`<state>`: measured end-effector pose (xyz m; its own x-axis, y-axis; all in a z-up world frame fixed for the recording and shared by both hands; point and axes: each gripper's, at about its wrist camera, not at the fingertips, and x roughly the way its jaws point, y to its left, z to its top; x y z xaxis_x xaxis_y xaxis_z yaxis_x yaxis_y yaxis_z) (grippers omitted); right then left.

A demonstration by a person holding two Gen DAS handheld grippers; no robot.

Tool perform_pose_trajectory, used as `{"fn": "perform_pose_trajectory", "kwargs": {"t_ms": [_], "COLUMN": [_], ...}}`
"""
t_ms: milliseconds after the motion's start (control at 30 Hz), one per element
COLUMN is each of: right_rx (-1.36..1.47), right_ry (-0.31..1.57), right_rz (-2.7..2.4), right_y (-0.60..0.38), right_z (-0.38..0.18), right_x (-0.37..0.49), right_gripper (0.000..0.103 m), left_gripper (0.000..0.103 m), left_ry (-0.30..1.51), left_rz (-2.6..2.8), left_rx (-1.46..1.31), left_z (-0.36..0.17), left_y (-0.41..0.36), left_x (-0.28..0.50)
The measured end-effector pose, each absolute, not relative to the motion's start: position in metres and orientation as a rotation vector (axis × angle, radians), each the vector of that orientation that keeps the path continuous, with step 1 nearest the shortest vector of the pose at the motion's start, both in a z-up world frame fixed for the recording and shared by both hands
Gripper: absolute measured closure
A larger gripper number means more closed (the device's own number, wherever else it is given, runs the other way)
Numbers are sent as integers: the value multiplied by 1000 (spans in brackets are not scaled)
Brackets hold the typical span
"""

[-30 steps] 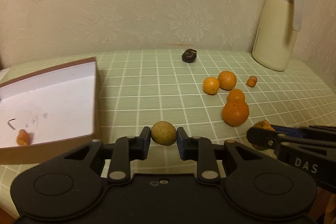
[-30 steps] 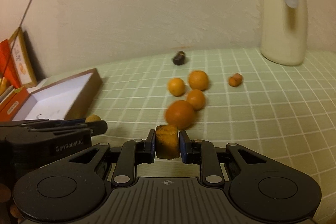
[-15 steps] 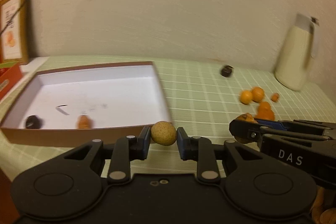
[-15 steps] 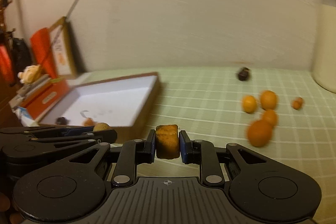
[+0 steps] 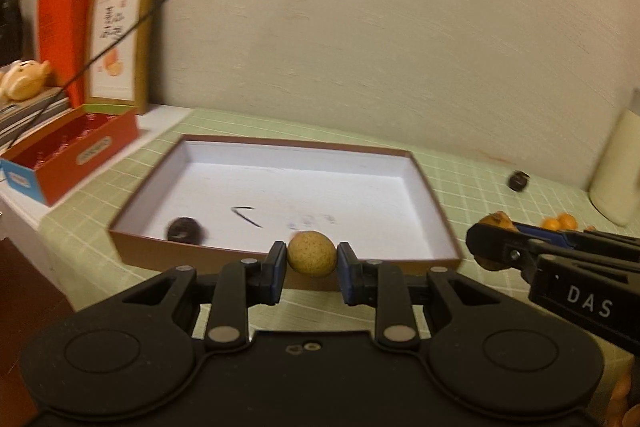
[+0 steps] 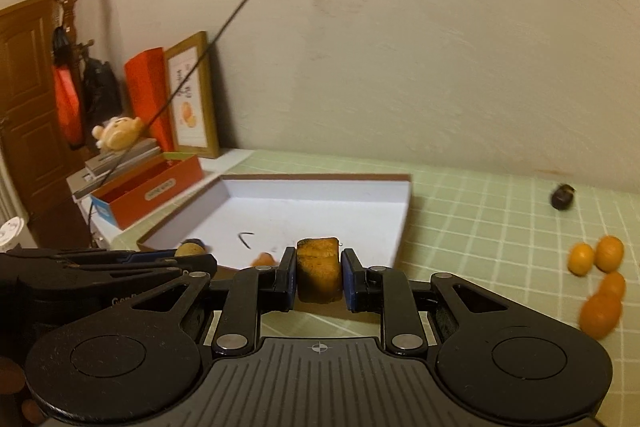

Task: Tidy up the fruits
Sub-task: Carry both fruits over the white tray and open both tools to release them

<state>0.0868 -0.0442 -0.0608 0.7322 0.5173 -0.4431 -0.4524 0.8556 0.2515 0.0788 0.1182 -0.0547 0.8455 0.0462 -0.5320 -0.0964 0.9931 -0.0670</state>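
My left gripper (image 5: 312, 263) is shut on a round tan fruit (image 5: 312, 253) just before the near wall of the brown box with a white inside (image 5: 434, 203). My right gripper (image 6: 319, 277) is shut on a squat brown-orange fruit (image 6: 319, 269) near the box's near edge (image 6: 402, 227). The right gripper also shows at the right of the left wrist view (image 5: 492, 245). A dark fruit (image 5: 184, 230) and a small orange piece (image 6: 263, 259) lie inside the box. Several oranges (image 6: 600, 283) and a dark fruit (image 6: 562, 195) lie on the green checked cloth.
A red open carton (image 5: 76, 163), a framed picture (image 5: 120, 39), a red folder and a soft toy (image 6: 116, 133) stand left of the box. A cream jug (image 5: 618, 171) stands at the far right. A black cord (image 6: 240, 11) hangs across the wall.
Both grippers have swung left from the oranges toward the box, each still holding its fruit. The box now fills the middle of both views.
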Motion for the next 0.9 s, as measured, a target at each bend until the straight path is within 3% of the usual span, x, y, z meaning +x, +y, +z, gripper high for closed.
{"fn": "perform_pose_trajectory", "kwargs": {"t_ms": [900], "right_rx": [41], "right_ry": [467], "right_rz": [533], "right_y": [2], "right_z": [-51], "right_x": [139], "right_gripper": [80], "left_gripper": [86], "left_ry": [501], "left_rz": [227], "left_rx": [-86], "left_z": [-37], "left_y": [196], "left_x": [125]}}
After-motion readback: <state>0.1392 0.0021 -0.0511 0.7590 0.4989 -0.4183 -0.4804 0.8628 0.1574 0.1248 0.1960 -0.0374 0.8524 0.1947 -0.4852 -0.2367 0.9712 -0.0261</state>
